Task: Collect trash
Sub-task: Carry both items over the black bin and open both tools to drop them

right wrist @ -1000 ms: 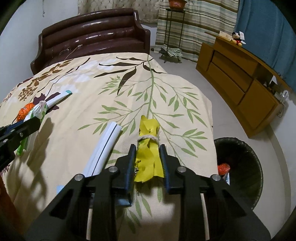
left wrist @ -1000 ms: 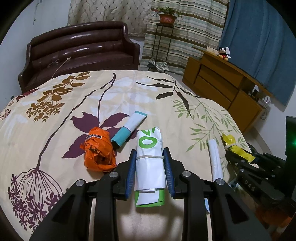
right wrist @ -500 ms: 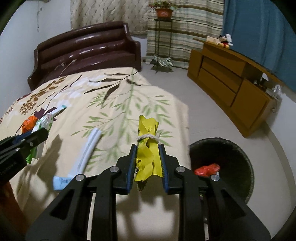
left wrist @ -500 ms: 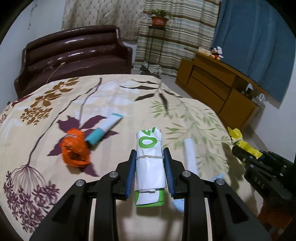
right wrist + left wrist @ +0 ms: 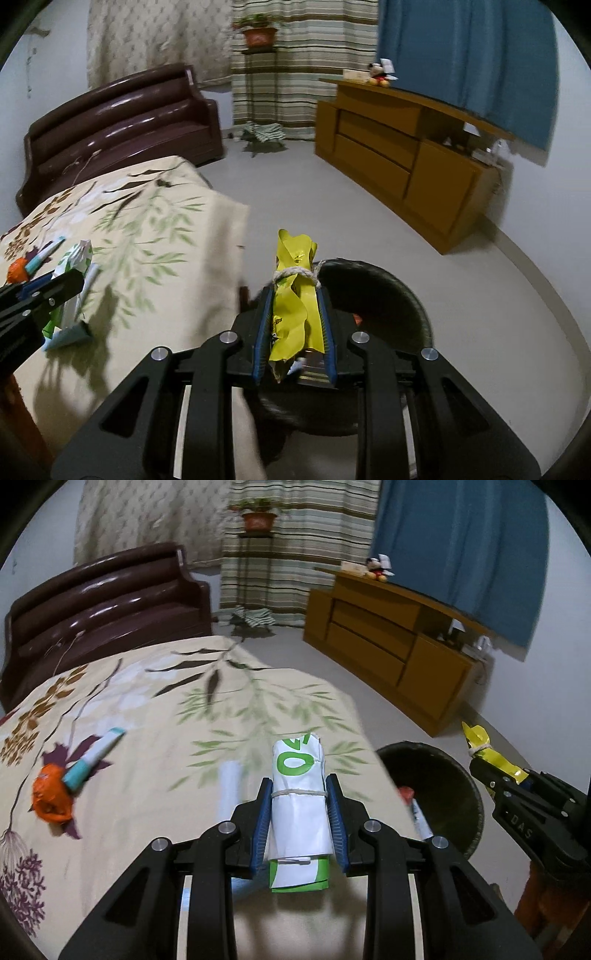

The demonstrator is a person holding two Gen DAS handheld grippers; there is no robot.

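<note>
Already both grippers carry trash. The right gripper (image 5: 294, 317) has its fingers pinched on a yellow wrapper (image 5: 295, 291) tied with string, held over the black bin (image 5: 406, 295) on the floor, likely ready for dropping. The left gripper (image 5: 298, 812) clamps a white-and-green packet (image 5: 298, 805) above the bed's (image 5: 147, 709) near-right edge, beside the bin. An orange wrapper (image 5: 50, 797) and teal tube (image 5: 94, 757) lie far left.

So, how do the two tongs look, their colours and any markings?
Both the left tongs and the right tongs are matte black plastic, with cut-out linkage arms, silver round bolts and blue ribbed pads on the fingers. The right one carries pale letters, seemingly "DAS". No cables or sleeves show.
</note>
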